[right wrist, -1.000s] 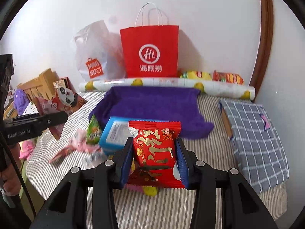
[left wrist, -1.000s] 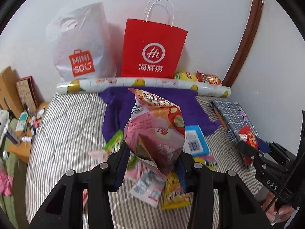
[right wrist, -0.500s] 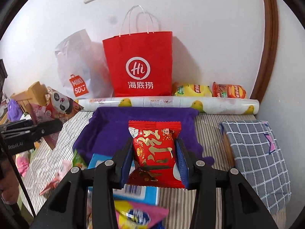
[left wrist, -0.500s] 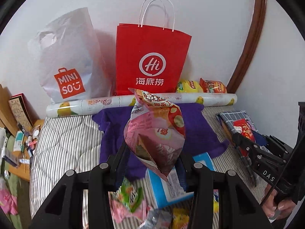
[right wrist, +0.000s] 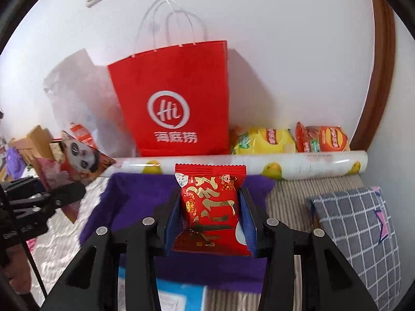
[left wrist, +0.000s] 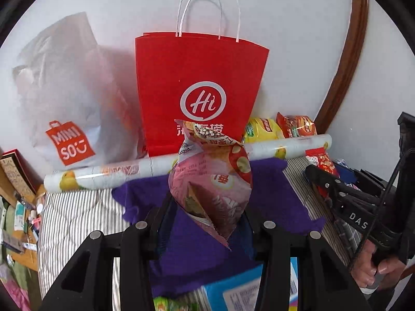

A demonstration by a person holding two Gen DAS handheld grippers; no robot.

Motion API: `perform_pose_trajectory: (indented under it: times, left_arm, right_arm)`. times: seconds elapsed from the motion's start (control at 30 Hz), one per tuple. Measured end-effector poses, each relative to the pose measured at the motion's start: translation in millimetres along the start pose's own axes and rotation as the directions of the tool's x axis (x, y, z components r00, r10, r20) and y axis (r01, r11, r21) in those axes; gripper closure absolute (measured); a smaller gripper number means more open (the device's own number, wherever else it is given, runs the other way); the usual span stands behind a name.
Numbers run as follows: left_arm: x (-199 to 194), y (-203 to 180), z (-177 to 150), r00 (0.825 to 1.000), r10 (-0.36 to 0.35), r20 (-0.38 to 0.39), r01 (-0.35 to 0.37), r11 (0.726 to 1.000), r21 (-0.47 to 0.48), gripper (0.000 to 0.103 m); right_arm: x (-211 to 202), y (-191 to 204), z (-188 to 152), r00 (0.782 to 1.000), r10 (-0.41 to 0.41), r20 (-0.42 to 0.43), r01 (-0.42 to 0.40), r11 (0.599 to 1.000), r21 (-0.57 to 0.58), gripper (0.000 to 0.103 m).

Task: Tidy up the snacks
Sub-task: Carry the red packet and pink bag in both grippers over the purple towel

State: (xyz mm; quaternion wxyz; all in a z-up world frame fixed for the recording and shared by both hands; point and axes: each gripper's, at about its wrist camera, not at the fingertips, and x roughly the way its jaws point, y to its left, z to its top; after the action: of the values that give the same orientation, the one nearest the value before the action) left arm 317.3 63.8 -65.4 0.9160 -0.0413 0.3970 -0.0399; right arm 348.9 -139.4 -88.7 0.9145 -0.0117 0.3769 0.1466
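Note:
My left gripper point(left wrist: 207, 223) is shut on a pink snack bag point(left wrist: 212, 184) and holds it upright above the purple cloth point(left wrist: 197, 254), in front of the red paper bag point(left wrist: 199, 88). My right gripper point(right wrist: 210, 215) is shut on a red snack packet point(right wrist: 211, 202), also held above the purple cloth point(right wrist: 135, 194) and facing the red paper bag point(right wrist: 173, 98). The right gripper with its packet also shows at the right of the left wrist view point(left wrist: 321, 171). The left gripper shows at the left edge of the right wrist view point(right wrist: 62, 191).
A white MINISO plastic bag point(left wrist: 64, 103) stands left of the red bag. A patterned roll point(right wrist: 285, 165) lies along the wall, with yellow point(right wrist: 264, 141) and orange point(right wrist: 324, 138) chip bags behind it. A blue box point(left wrist: 246, 292) and a checked pillow point(right wrist: 358, 233) lie on the striped bed.
Both grippers have moved forward over the purple cloth toward the red paper bag, each still holding its snack. The loose snacks on the bed have dropped below the views.

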Motion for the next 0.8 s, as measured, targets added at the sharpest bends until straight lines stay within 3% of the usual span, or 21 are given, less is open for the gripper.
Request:
perform_pose_trajectory:
  times: [0.33,0.8]
  left_arm:
    - [50,18,2,0.998,0.008,-0.064,-0.009,1.0,-0.029,0.061]
    - [96,30,-14,0.987,0.055,-0.152,-0.059,0.998,-0.019,0.06]
  right_arm:
    - [68,-13,1,0.995,0.016,-0.098,-0.018,1.0,-0.022,0.061]
    - [109,-25,-23,0.985,0.021,-0.172,-0.03,0.998,-0.053,0.061]
